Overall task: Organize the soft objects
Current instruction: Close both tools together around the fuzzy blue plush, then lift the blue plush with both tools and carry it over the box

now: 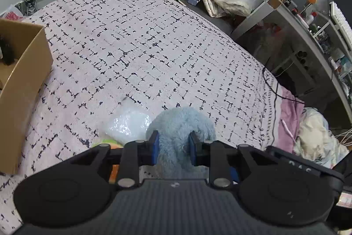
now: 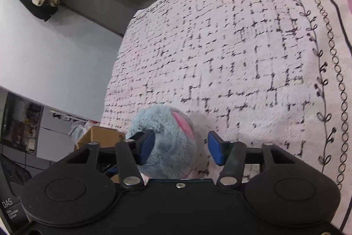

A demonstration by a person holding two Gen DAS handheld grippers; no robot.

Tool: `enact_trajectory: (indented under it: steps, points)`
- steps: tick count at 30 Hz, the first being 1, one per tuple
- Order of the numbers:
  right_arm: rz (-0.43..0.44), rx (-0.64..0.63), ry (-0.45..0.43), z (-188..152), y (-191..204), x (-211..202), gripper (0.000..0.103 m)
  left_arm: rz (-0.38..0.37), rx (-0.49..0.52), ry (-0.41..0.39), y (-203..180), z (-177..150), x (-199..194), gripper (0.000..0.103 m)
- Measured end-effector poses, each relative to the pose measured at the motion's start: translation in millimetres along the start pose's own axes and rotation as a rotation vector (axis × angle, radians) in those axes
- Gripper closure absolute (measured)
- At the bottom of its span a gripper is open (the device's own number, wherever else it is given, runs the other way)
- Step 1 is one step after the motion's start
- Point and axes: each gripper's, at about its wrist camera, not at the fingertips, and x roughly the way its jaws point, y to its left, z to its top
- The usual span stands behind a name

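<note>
A light blue plush toy [image 1: 179,124] lies on the patterned bedspread [image 1: 143,41]. My left gripper [image 1: 173,147] is shut on a fluffy limb of it, blue pads pressed on both sides. In the right wrist view the same plush [image 2: 169,147], with a pink inner ear, sits between the jaws of my right gripper [image 2: 180,150], which is open; the left pad touches the fur, the right pad stands apart. A cardboard box [image 1: 24,72] stands at the left on the bed, something dark inside it.
A clear plastic bag [image 1: 127,124] and an orange-green soft item [image 1: 107,144] lie just left of the plush. The box also shows beyond the bed edge in the right wrist view [image 2: 99,138]. A cluttered desk [image 1: 308,21], a black cable [image 1: 272,89] and bedding stand at the right.
</note>
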Motion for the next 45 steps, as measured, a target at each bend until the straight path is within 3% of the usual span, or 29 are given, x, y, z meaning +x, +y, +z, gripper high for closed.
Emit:
enact_trajectory:
  steps: [2, 8, 28, 45]
  points:
    - [0.013, -0.009, 0.005, -3.7, 3.0, -0.9, 0.07, -0.014, -0.007, 0.005, 0.7, -1.5, -4.5, 0.077]
    - [0.021, -0.049, -0.011, -16.3, 12.2, -11.0, 0.083, -0.001, 0.003, -0.001, 0.1, -5.6, -23.1, 0.077]
    - [0.065, -0.143, -0.114, -45.2, 60.8, -42.4, 0.085, -0.031, 0.053, -0.066, 12.1, -3.0, -90.0, 0.078]
    - [0.096, -0.228, -0.18, -78.2, 107.4, -47.0, 0.086, -0.072, 0.036, -0.119, 54.8, 1.6, -132.9, 0.078]
